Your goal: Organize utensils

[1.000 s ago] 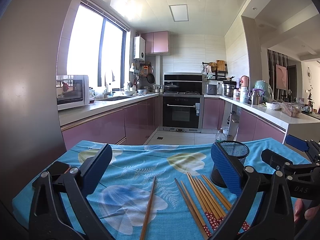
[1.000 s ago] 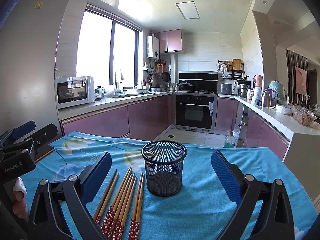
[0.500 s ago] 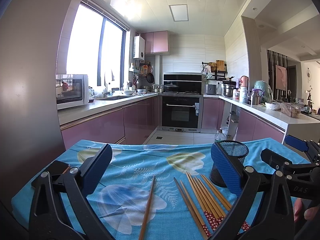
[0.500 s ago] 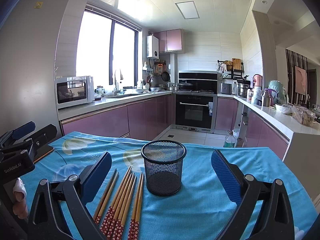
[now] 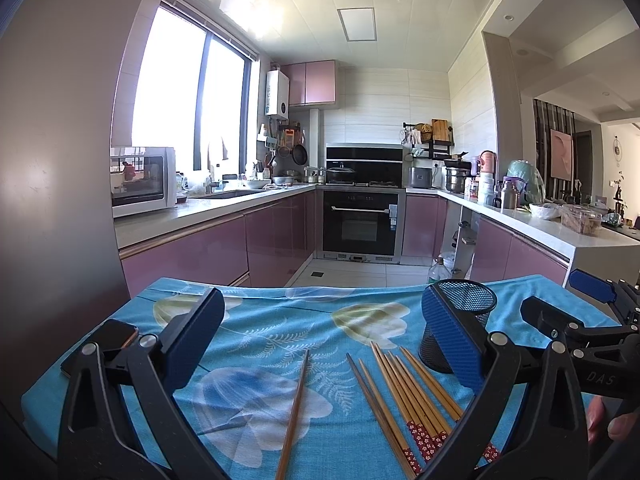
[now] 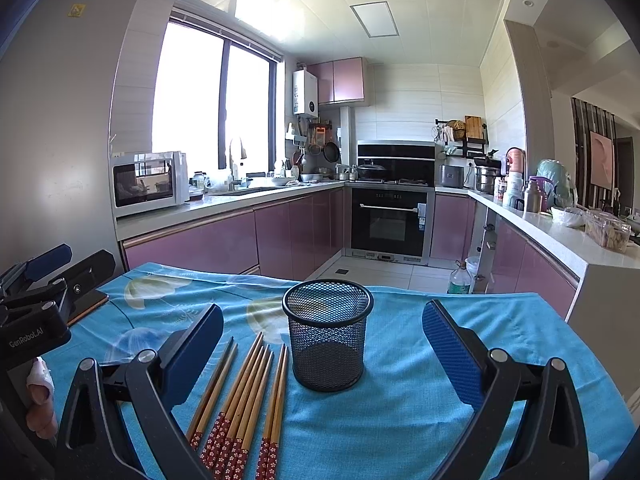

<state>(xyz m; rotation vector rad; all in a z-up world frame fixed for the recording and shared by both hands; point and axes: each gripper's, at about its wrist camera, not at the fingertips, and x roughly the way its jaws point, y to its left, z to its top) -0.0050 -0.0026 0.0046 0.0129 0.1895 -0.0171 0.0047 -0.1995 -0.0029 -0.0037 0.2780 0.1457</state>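
Both grippers, left and right, hover wide open and empty. Chopsticks lie inside the right's left jaw, the cup between its jaws, likely their destination.

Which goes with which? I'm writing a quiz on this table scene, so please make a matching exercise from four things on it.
Things:
1. mesh cup
2. bundle of chopsticks
3. lone chopstick
4. phone

Descriptions:
A. lies by itself on the cloth, apart from the rest
B. black, standing upright, nothing in it
C. flat near the table's left edge
D. side by side, with red flowered ends

Pairs: 1-B, 2-D, 3-A, 4-C
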